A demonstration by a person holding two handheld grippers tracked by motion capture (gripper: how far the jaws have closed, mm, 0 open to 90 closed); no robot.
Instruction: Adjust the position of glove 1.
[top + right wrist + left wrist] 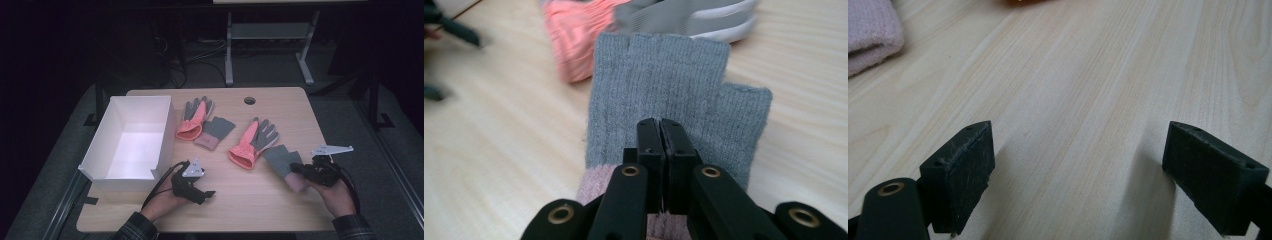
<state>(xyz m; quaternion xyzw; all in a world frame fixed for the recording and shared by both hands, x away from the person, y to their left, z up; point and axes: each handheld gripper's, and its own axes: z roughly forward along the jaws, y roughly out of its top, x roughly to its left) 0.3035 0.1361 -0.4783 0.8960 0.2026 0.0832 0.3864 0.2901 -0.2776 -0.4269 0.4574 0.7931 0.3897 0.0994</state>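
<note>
1. Nearest the high view: left gripper parked on bare table just in front of the white box. Jaws released, standing wide with nothing but wood grain between them in the left gripper view.
2. White box at table's left, open top, looks empty; near wall hides part of its floor.
3. Centre-left: pink-and-grey glove overlapping a grey fingerless glove. Centre-right: second pink-and-grey glove, lying just beside the held one.
4. Right: right gripper clenched on the second grey fingerless glove, pinched near the pink cuff; glove body lies flat on the table ahead of the jaws.
5. Step in hand, by judgement: pick-up of the grey glove, likely bound for the box. Next move calls for a lift clear of the neighbouring pink glove, then a carry leftward across the table over the box rim.
6. Hard to tell: how much fabric sits in the pinch, one layer or both; cuff mostly hidden under the jaw arms. Room beyond the table too dark to read.
</note>
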